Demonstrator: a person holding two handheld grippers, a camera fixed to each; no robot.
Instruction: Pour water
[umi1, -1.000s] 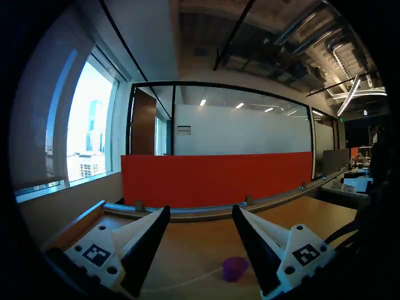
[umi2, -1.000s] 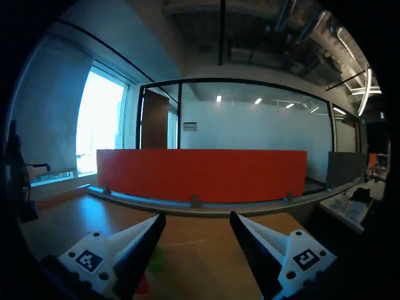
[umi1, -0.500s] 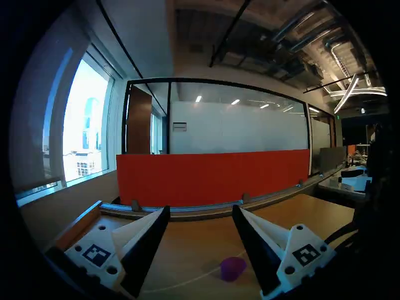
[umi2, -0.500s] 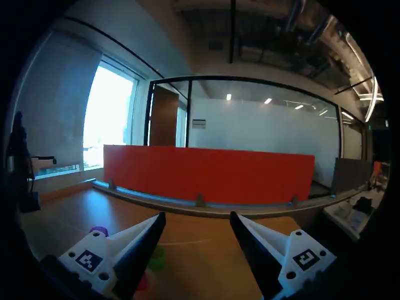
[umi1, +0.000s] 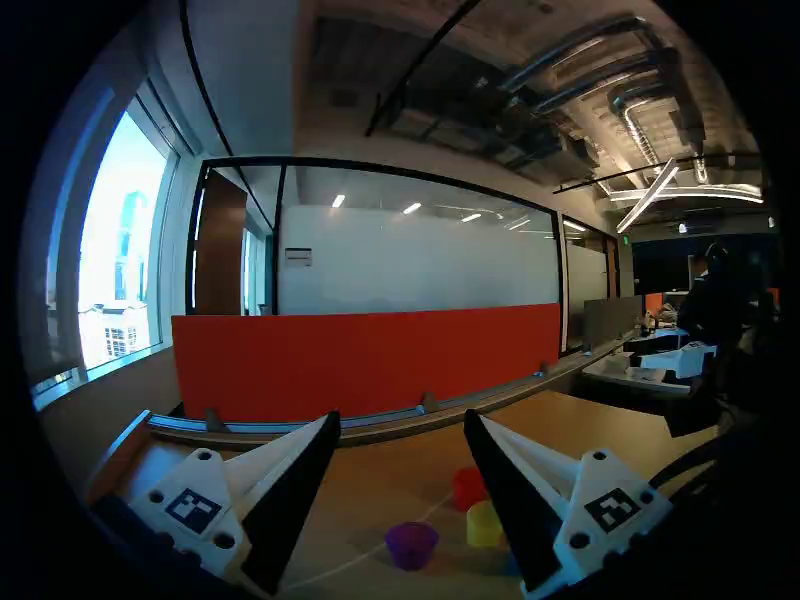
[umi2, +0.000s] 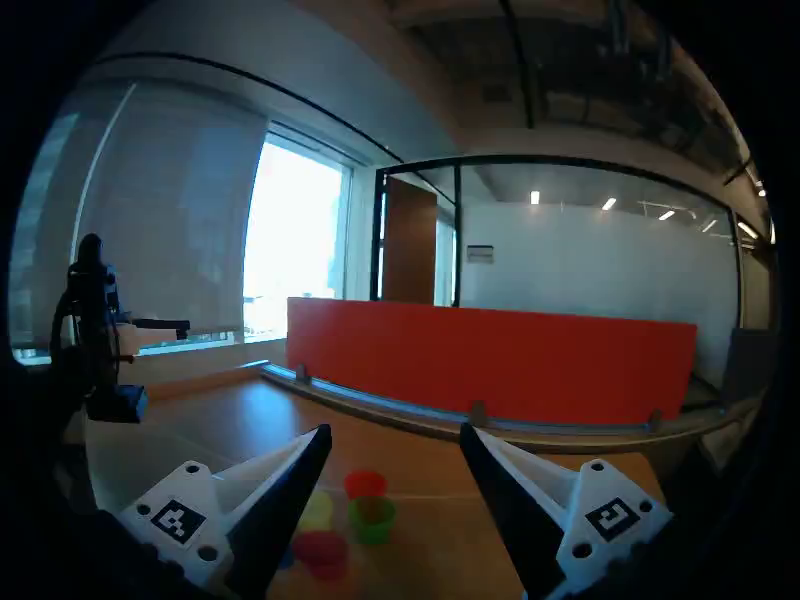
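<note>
Left gripper (umi1: 400, 418): fingers apart, nothing between them, above the light wooden desk (umi1: 590, 425). A small purple plastic cup (umi1: 411, 543) stands on the desk, near, low between the fingers. A small yellow plastic cup (umi1: 482, 522) is just right of it, with a small red plastic cup (umi1: 465, 487) farther back. Right gripper (umi2: 394, 432): fingers apart, empty. A small green plastic cup (umi2: 371, 518) is on the desk between its fingers. An orange partition panel (umi1: 370, 355) runs along the far desk edge.

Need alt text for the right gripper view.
Open hand-held gripper hovers over a wooden desk, with small red, green and yellow cups clustered just ahead. An orange divider and a bright window stand behind.
</note>
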